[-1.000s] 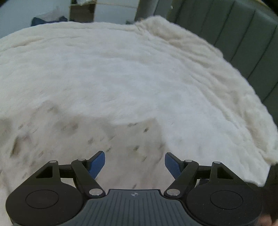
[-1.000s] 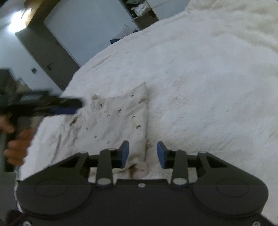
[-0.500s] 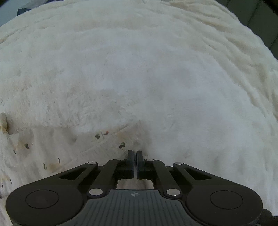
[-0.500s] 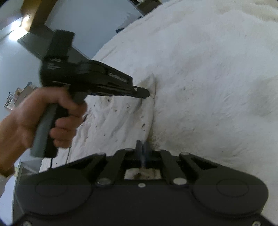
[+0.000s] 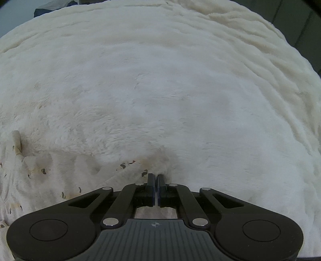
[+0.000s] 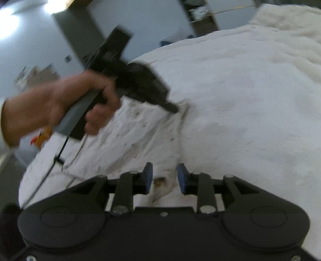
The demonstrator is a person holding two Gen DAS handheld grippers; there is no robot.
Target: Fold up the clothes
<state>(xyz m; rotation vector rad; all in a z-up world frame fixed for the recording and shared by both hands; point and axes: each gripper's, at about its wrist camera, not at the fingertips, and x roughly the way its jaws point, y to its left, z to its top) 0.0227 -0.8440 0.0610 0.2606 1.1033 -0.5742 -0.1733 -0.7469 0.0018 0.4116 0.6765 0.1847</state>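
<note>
A cream garment with small dark specks (image 5: 66,176) lies on the fluffy white blanket (image 5: 180,90). In the left wrist view my left gripper (image 5: 155,178) is shut on the garment's right corner. In the right wrist view the garment (image 6: 128,146) spreads left of centre, and the left gripper (image 6: 170,107), held by a hand, pinches its far corner. My right gripper (image 6: 164,176) is open, its blue pads on either side of the garment's near corner fold (image 6: 163,180), not closed on it.
The blanket covers a bed; a dark green padded headboard (image 5: 301,26) runs along the right. A grey wall and dark door (image 6: 80,34) stand behind, with shelving (image 6: 200,16) further back. A cable (image 6: 58,156) hangs from the left gripper's handle.
The right gripper has opened and let go of the garment's near corner. The left gripper closed on the far corner half a second ago and stays shut on it.
</note>
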